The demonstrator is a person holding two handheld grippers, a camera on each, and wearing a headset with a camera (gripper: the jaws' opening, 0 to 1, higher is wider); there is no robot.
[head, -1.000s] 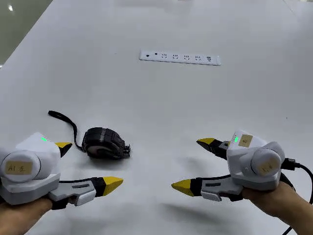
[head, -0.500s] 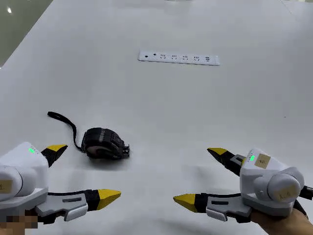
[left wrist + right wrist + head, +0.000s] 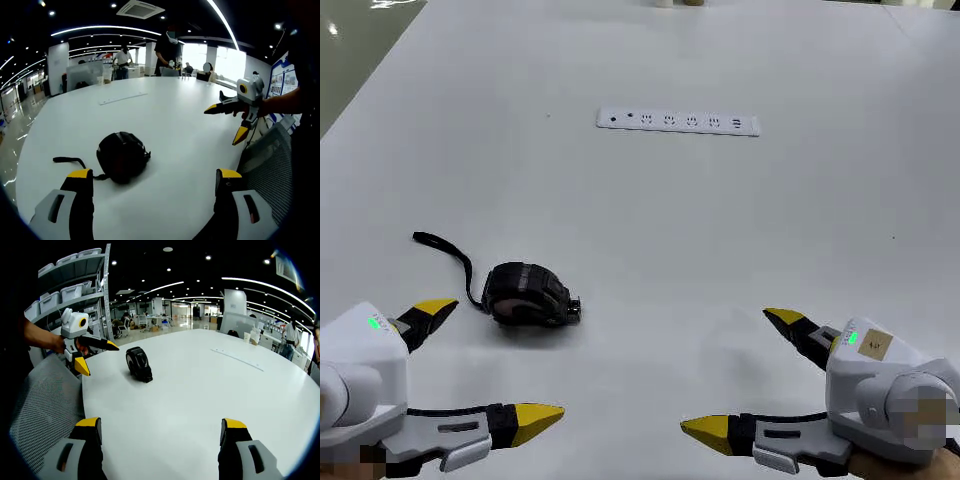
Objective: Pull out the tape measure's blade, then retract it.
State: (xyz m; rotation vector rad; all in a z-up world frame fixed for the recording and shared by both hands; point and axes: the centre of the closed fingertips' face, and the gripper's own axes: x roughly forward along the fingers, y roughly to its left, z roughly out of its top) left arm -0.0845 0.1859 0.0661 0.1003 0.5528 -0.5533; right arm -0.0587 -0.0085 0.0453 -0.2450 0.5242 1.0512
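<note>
A black tape measure (image 3: 526, 293) with a black wrist strap (image 3: 445, 252) lies on the white table, blade fully inside. It sits ahead of my left gripper (image 3: 488, 362), which stands open near the table's front edge with nothing between its yellow-tipped jaws. In the left gripper view the tape measure (image 3: 122, 155) lies just beyond the jaws. My right gripper (image 3: 744, 375) is open too, well to the right of the tape measure (image 3: 138, 363) and holding nothing. Each gripper appears in the other's view, the right gripper (image 3: 234, 115) and the left gripper (image 3: 94, 355).
A white power strip (image 3: 677, 121) lies flat at the far middle of the table (image 3: 720, 220). People stand beyond the table's far end in the left gripper view. Shelving with boxes (image 3: 70, 270) rises at the left of the right gripper view.
Both grippers have drawn back toward the front edge of the table, away from the tape measure. The tape measure has not moved; both grippers stay open.
</note>
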